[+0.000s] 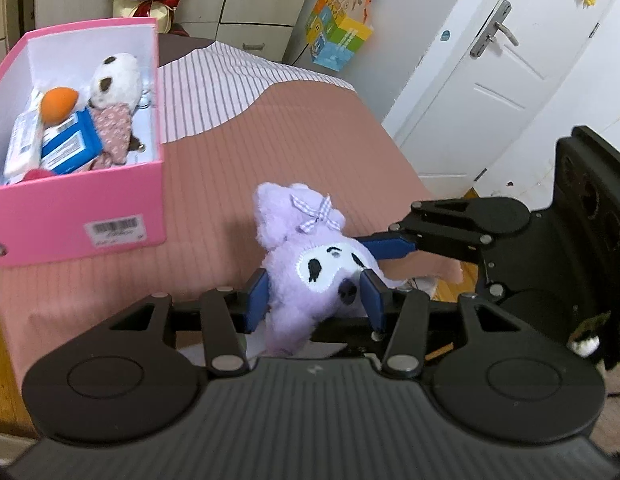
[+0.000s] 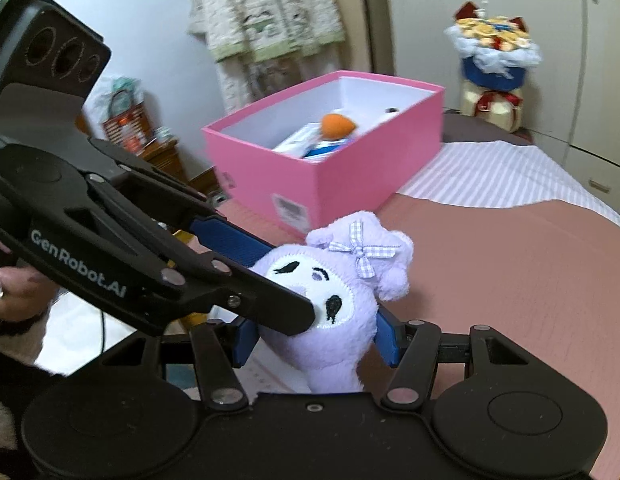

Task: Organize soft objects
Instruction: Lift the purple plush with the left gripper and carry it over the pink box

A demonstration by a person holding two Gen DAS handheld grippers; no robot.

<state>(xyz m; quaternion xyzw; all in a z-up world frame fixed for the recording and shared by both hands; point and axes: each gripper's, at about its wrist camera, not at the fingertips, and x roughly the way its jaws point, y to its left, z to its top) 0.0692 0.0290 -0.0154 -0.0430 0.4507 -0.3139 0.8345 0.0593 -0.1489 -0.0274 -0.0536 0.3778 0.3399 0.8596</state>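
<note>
A purple plush toy (image 1: 310,268) with a checked bow and a white face sits between the blue pads of both grippers, above the pink bedspread. My left gripper (image 1: 316,300) is shut on its body. My right gripper (image 2: 316,340) is also shut on the purple plush toy (image 2: 334,304), with the left gripper's fingers (image 2: 229,240) crossing from the left. The right gripper's fingers (image 1: 394,246) reach in from the right in the left wrist view. A pink box (image 1: 121,208) at the left holds a white plush (image 1: 113,76), an orange ball (image 1: 59,102) and packets.
The pink box also shows in the right wrist view (image 2: 350,176), behind the toy. The bed (image 1: 310,132) has a striped sheet at its far end. A white door (image 1: 490,60) stands right of the bed. A wrapped bouquet (image 2: 494,64) stands by the wardrobe.
</note>
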